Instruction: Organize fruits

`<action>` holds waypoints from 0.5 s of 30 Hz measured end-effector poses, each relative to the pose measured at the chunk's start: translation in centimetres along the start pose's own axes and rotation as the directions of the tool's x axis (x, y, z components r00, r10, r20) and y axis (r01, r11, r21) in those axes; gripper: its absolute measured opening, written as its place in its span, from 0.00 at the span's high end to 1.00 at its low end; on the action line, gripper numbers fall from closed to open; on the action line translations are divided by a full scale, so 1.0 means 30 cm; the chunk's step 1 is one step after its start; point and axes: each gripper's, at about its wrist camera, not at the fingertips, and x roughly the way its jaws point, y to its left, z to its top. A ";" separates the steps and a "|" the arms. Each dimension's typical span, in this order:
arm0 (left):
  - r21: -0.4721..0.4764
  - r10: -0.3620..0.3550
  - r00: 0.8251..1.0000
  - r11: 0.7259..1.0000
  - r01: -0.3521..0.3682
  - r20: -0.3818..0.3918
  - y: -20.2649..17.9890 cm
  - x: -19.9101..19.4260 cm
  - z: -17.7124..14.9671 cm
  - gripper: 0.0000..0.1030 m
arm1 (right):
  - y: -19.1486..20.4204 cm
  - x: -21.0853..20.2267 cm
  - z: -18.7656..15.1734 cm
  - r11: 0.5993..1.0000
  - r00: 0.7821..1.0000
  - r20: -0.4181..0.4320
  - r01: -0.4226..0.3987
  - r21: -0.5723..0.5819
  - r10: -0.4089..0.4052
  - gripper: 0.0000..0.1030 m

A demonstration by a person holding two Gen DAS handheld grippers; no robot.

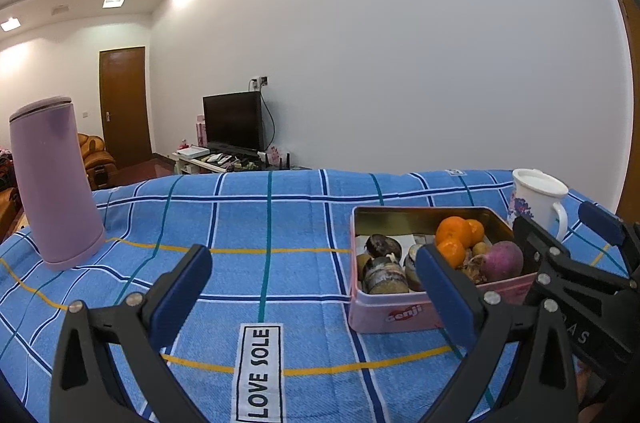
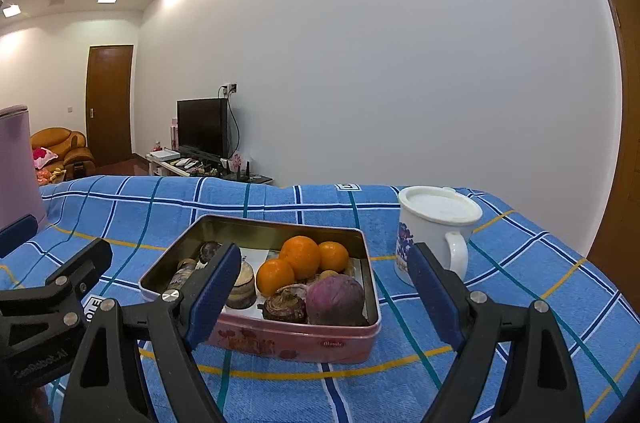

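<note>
A pink tin box (image 1: pixel 394 315) (image 2: pixel 280 341) sits on the blue checked cloth and holds three oranges (image 1: pixel 454 233) (image 2: pixel 300 255), a purple round fruit (image 1: pixel 502 259) (image 2: pixel 336 299), a brown one (image 2: pixel 286 305) and several dark cut pieces (image 1: pixel 384 273) (image 2: pixel 240 287). My left gripper (image 1: pixel 316 275) is open and empty, left of the box above the cloth. My right gripper (image 2: pixel 324 277) is open and empty, its fingers either side of the box's front; it also shows in the left wrist view (image 1: pixel 568 231).
A tall lilac flask (image 1: pixel 54 183) (image 2: pixel 16 167) stands at the left of the cloth. A white lidded mug (image 1: pixel 538 201) (image 2: pixel 436 231) stands right of the box. The table's far edge lies just behind them, with a white wall, TV and door beyond.
</note>
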 end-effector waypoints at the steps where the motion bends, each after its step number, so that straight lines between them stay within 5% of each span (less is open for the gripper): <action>1: -0.001 0.000 1.000 1.000 0.000 -0.001 0.000 0.001 0.001 0.00 | 0.001 -0.001 0.000 1.000 1.000 0.000 0.000 0.000 0.000 0.16; 15: -0.004 0.009 1.000 1.000 -0.009 -0.008 0.006 0.001 0.001 0.00 | 0.003 -0.004 0.000 1.000 1.000 0.003 0.002 -0.001 -0.002 0.16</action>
